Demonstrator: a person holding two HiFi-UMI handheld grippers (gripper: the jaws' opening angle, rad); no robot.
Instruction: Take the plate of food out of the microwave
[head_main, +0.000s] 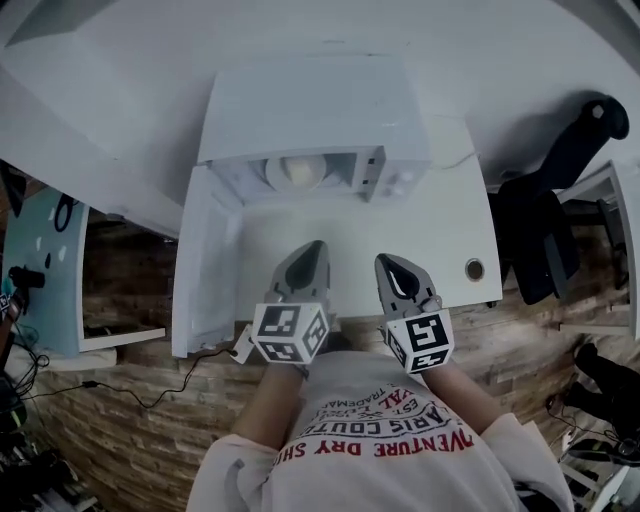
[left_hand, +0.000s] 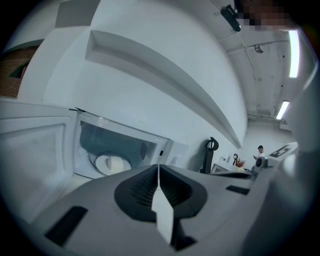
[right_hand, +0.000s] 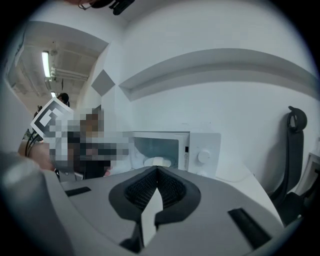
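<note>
Plate of food (head_main: 296, 172) sat inside the microwave (head_main: 310, 110), at the back of the white table (head_main: 450, 230), with the door (head_main: 205, 260) swung wide to the left. Both tools were held low near the person's body, well apart from the opening and pointing their long axes toward it. The left hand-held gripper (head_main: 315, 246) had its jaws pressed together on nothing, and so did the right hand-held gripper (head_main: 384, 262); each one's own view showed the two pads meeting in a thin seam with the plate beyond it.

From the head view the plate lay straight ahead and a little left of centre, so the left one seemed more nearly in line with it and slightly nearer; the right would have to angle inward past the knob panel on the microwave's right side. The open door stood just left of the left one's likely path. The plate was round, so no direction of approach looked favoured by its shape.

Much of the plate was cut off by the microwave's top edge, the cavity was dim, and what the pale food was could not be told.
</note>
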